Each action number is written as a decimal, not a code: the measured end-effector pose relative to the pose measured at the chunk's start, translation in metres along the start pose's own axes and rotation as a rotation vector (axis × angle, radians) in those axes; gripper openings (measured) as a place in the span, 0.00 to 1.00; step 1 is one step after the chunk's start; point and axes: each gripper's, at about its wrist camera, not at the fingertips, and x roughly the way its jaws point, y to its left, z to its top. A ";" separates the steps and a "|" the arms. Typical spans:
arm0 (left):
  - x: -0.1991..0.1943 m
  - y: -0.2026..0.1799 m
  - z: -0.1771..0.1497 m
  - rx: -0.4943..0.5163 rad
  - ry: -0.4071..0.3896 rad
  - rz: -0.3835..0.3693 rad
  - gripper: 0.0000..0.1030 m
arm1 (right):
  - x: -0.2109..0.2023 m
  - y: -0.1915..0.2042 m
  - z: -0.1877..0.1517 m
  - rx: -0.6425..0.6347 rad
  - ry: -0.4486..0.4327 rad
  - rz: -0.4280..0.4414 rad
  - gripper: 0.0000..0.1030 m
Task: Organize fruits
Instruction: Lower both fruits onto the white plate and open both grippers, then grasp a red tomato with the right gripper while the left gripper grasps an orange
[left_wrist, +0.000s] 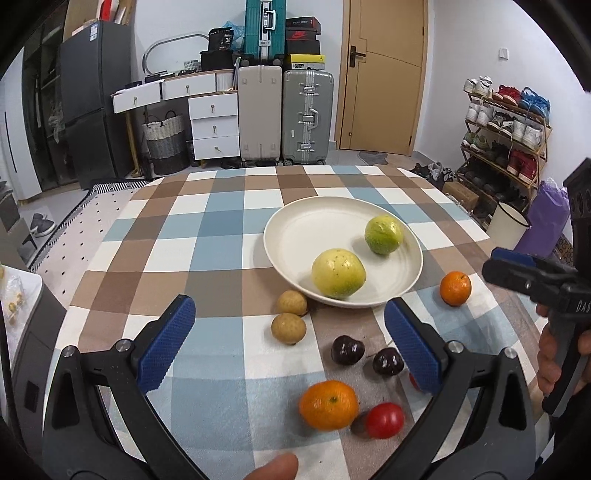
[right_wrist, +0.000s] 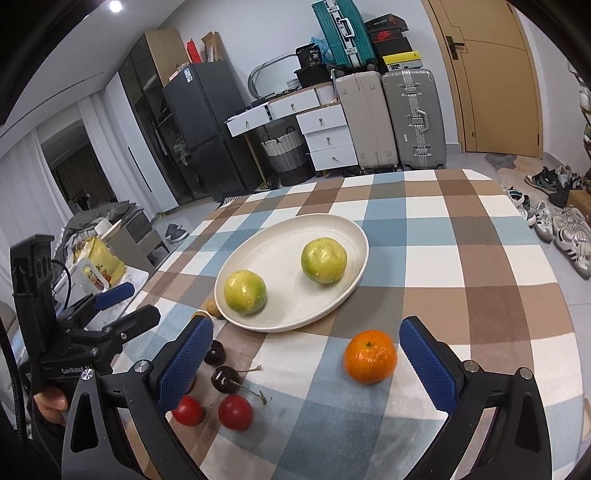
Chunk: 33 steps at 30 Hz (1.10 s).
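Observation:
A white plate (left_wrist: 295, 229) on the checked tablecloth holds two yellow-green fruits (left_wrist: 338, 273) (left_wrist: 383, 235); the plate shows in the right wrist view (right_wrist: 280, 254) too. Loose on the cloth are two tan longans (left_wrist: 291, 302), two dark cherries (left_wrist: 347, 350), two oranges (left_wrist: 328, 405) (left_wrist: 455, 288) and red cherry tomatoes (left_wrist: 385, 420). My left gripper (left_wrist: 291, 345) is open and empty, low over the longans and cherries. My right gripper (right_wrist: 306, 363) is open and empty, with the orange (right_wrist: 370, 356) just inside its right finger.
The round table's edge (left_wrist: 92, 258) drops to the floor on all sides. Suitcases (left_wrist: 306, 114), white drawers (left_wrist: 214, 125) and a door stand behind. A shoe rack (left_wrist: 506, 140) and a white bin (left_wrist: 509, 224) are at the right.

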 end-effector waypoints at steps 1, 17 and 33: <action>-0.003 -0.001 -0.002 0.011 0.002 -0.003 0.99 | -0.003 0.000 -0.001 0.003 -0.008 0.002 1.00; -0.027 0.005 -0.018 0.019 -0.035 0.065 0.99 | -0.015 0.000 -0.023 -0.007 0.025 -0.052 1.00; 0.000 0.023 -0.041 -0.061 0.069 0.045 0.99 | 0.010 0.025 -0.048 -0.058 0.126 -0.030 1.00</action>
